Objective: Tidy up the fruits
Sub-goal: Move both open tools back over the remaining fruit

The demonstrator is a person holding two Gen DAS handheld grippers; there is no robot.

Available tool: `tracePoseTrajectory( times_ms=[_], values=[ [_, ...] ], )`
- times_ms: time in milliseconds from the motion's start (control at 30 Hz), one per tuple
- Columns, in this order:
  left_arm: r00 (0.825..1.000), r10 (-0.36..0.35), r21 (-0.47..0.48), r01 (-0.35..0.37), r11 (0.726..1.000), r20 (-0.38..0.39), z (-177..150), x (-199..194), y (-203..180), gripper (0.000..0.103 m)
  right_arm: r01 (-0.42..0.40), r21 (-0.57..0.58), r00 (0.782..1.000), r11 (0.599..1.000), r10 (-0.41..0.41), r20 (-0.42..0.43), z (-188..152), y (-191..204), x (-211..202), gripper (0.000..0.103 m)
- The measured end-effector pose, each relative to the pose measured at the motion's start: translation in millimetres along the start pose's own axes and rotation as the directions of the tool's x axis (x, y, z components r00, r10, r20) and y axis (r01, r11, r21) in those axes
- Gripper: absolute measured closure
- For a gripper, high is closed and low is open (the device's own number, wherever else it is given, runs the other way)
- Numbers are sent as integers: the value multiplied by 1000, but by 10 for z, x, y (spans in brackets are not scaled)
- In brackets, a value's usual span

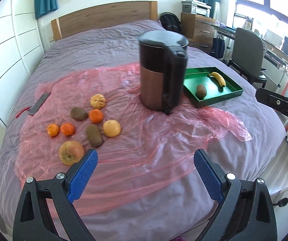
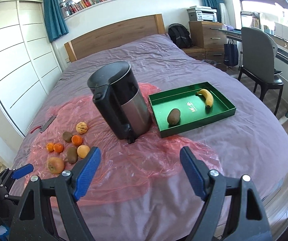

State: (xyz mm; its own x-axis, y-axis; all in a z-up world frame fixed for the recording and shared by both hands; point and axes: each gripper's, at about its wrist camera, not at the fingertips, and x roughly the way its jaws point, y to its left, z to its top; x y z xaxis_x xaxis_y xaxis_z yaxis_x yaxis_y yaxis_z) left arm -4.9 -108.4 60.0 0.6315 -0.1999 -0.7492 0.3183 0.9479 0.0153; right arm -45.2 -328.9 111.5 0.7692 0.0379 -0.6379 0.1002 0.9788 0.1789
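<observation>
Left wrist view shows the bed (image 1: 107, 46) under a pink sheet (image 1: 154, 140), with a kettle (image 1: 162, 70) standing upright between the loose fruit and the green tray (image 1: 232, 93). That tray, to the kettle's right, already carries a banana (image 1: 218, 78) and one kiwi (image 1: 201, 90). The rest lie in a cluster well to the left: an apple (image 1: 71, 152) nearest, then a pale orange (image 1: 111, 128), a long kiwi (image 1: 94, 136) with its long axis running roughly away from the camera, and a few tangerines (image 1: 67, 129) beyond. The left gripper (image 1: 146, 156) is spread wide and holds nothing; its left finger sits just beside the apple, so the cluster lies ahead and to its left. The right gripper (image 2: 140, 155) is likewise wide open and empty, aimed at bare sheet in front of the kettle, with the tray (image 2: 198, 129) ahead to its right. My judgement is that the left one is the nearer to the loose fruit, and the kettle stands in the straight path to the tray.
</observation>
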Motion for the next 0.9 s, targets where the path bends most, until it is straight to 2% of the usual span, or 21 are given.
tracePoseTrajectory(
  times_ms=[233, 433, 567, 733, 900],
  values=[
    [999, 46, -107, -48, 993, -19, -229, 100, 605, 9, -40, -74, 998, 996, 36, -50, -127, 386, 221, 0],
    [993, 108, -156, -113, 981, -38, -501, 269, 1133, 9, -93, -130, 991, 987, 79, -108, -304, 726, 592, 0],
    [991, 126, -229, -133, 964, -44, -668, 410, 1497, 9, -141, -144, 980, 979, 117, -162, -435, 931, 890, 0],
    [991, 132, -274, -133, 952, -21, -702, 553, 1709, 9, -196, -161, 964, 967, 160, -213, -535, 1116, 1269, 0],
    [990, 130, -297, -139, 945, -50, -623, 854, 1831, 9, -231, -147, 947, 962, 187, -263, -566, 1223, 1643, 0]
  ],
)
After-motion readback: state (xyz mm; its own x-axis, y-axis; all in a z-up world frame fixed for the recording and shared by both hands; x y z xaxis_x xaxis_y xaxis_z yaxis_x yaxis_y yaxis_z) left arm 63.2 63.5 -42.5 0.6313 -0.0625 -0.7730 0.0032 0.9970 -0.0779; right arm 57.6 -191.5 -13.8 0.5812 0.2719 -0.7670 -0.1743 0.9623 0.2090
